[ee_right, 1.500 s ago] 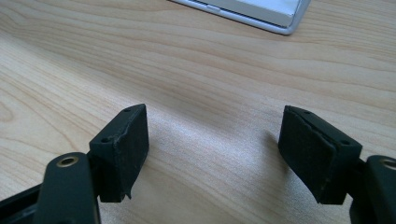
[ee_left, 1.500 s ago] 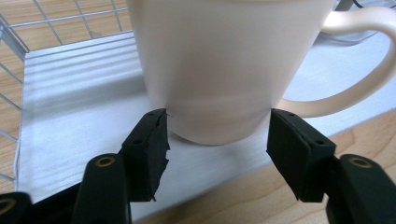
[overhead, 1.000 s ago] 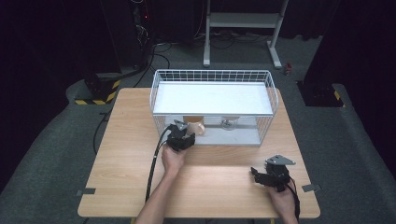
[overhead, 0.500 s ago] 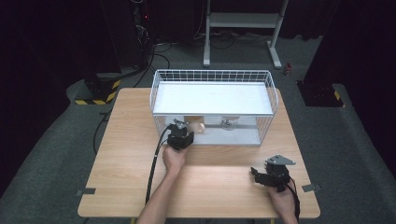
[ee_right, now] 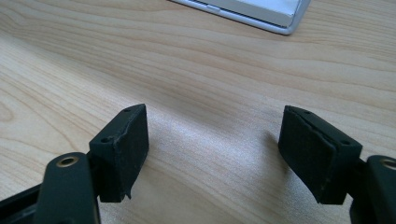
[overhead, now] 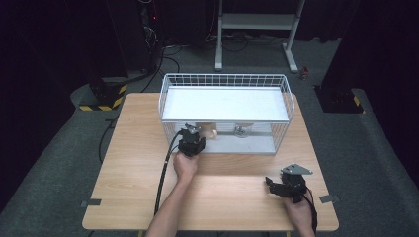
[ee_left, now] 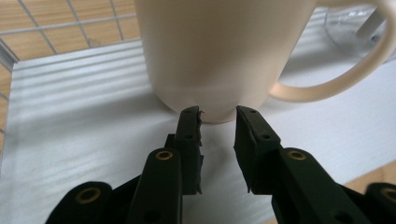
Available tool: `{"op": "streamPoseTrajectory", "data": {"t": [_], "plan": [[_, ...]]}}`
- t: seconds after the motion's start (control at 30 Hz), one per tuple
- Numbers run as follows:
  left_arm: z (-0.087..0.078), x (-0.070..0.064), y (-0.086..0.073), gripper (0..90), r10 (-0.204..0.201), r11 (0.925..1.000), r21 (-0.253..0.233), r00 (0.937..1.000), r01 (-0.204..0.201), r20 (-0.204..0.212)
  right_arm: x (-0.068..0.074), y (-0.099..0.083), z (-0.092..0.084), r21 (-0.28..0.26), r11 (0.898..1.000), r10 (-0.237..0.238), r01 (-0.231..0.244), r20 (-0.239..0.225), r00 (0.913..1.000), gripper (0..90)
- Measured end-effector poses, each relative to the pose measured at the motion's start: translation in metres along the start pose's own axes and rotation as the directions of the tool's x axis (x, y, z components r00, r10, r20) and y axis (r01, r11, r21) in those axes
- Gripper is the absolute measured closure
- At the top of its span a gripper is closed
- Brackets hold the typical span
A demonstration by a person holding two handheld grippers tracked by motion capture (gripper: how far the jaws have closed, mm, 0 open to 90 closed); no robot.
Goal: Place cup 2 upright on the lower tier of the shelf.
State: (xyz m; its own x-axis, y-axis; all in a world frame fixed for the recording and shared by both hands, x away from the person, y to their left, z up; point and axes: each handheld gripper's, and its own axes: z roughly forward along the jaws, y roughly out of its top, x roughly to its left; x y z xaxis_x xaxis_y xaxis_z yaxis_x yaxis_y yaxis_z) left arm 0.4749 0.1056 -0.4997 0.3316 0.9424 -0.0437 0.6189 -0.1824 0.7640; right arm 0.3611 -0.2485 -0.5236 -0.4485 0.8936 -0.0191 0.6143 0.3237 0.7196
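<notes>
1. I use the wire basket as my landmark. The cream mug stands upright on the white liner inside it, at the near wall towards the left corner, handle turned to the side.
2. My left gripper reaches over that near wall with its tips right at the foot of the mug. The jaws stand a narrow gap apart with nothing between them, so they are released, not grasping. I judge I am here either to nudge the mug or to line up for a hold.
3. My right gripper rests on the wooden table well outside the basket, off its near right corner. Its jaws are spread wide and empty, parked out of the way, I think.
4. The high view lays out the basket, my left gripper and my right gripper, but the mug is a small pale blob there.
5. The left gripper view shows the jaw gap, the handle, and a clear glass object just beyond the mug; I cannot tell what it is.
</notes>
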Motion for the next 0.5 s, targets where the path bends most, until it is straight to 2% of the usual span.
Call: {"op": "streamPoseTrajectory", "data": {"t": [0.23,0.4,0.5], "plan": [[0.0061,0.0022,0.0008,71.6,-0.029,0.9996,-0.002,0.9995,0.029,0.011,0.0001,0.0,0.0,0.0,1.0,0.001,-0.001,-0.001,1.0,24.5],[0.0083,-0.0009,0.0042,71.6,-0.017,0.9998,0.009,0.9999,0.017,-0.001,0.0,0.0,0.0,0.0,1.0,-0.001,0.001,0.0,1.0,24.5],[0.0048,-0.0026,0.0039,69.1,0.004,1.0,-0.004,0.9998,-0.004,0.019,0.0,0.0,0.0,0.0,1.0,-0.001,0.001,0.0,1.0,24.5]]}}
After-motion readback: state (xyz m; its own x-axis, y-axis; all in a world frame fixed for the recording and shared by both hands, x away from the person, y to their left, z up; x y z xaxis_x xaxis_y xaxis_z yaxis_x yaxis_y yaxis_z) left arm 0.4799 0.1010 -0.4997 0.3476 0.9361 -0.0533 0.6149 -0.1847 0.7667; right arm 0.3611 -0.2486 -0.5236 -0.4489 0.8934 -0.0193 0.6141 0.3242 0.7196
